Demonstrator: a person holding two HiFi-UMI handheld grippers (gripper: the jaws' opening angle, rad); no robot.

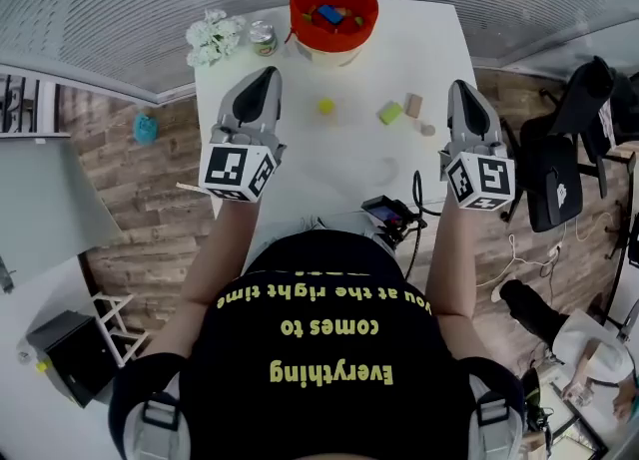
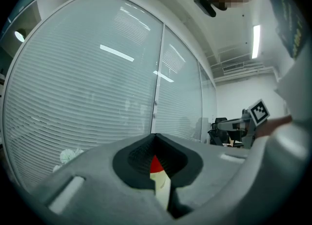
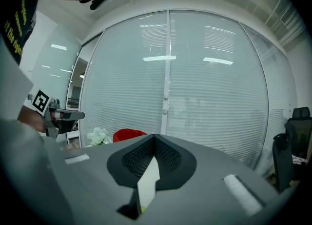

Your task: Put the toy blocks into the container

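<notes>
White counter (image 1: 300, 149), toy blocks (image 1: 413, 104) loose near its right edge.
My left tool (image 1: 265, 77) and right tool (image 1: 461, 89) are closed, empty; arriving shut, I could knock the green block (image 1: 390, 113) off.

white flowers (image 1: 212, 37) beside small can (image 1: 264, 39) | teal object (image 1: 146, 129) on floor | black chair (image 1: 547, 164) right

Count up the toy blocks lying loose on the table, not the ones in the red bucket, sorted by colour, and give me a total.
yellow block: 1
green block: 1
tan blocks: 2, the second a smaller piece
Total: 4
</notes>
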